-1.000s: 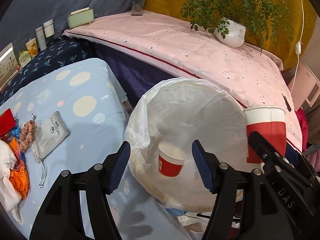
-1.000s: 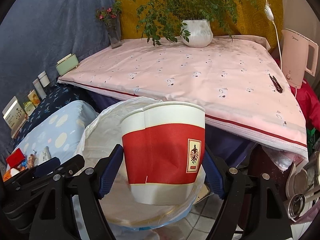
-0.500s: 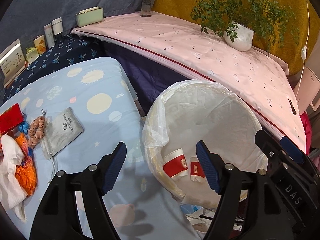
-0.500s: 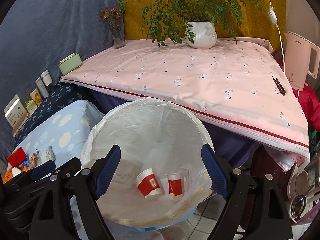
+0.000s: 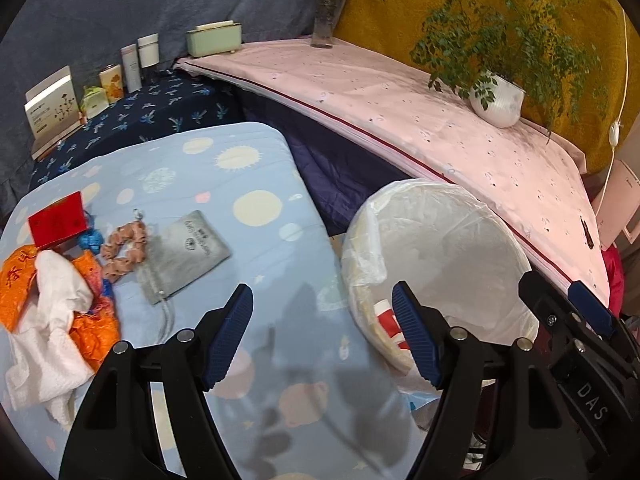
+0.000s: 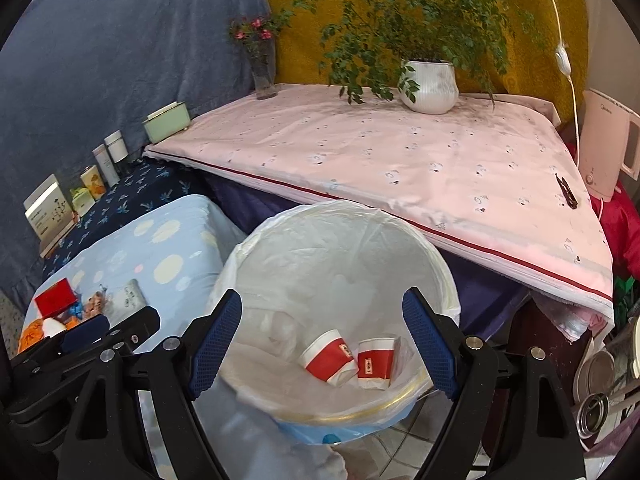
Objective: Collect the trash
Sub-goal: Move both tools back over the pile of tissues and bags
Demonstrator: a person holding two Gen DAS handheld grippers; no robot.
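Both paper cups have left the claws since a second ago: the large red-and-white cup that sat between the right claw's fingers and the one that hung between the left claw's fingers now lie at the bottom of the trash bin (image 6: 348, 240), a round pail lined with a clear plastic bag. In the right wrist view the two cups rest on their sides, touching each other, the left cup (image 6: 328, 360) tilted with its mouth toward the upper left and the right cup (image 6: 376, 362) just beside it.

The right claw (image 6: 322, 342) hangs over the bin's mouth with its blue-padded fingers spread wide apart and nothing between them. The left claw (image 5: 322, 338) is likewise spread apart and empty; it has drifted off the bin toward the blue dotted bed cover (image 5: 248, 184), so that its left finger now sits over the cover and its right finger over the bin's near rim. A slice of one red cup (image 5: 386, 316) shows just beside that right finger, inside the bin.

On the bed cover, well apart from the bin, more items lie in a cluster: a grey drawstring pouch (image 5: 188, 252), a pink scrunchie (image 5: 122, 250) touching it, a red packet (image 5: 58, 222), an orange wrapper (image 5: 94, 320) and a crumpled white tissue (image 5: 52, 328) lying over it. Behind the bin, a pink cloth covers the tabletop (image 6: 400, 168), which carries a potted plant (image 6: 430, 86) and a flower vase (image 6: 264, 76).
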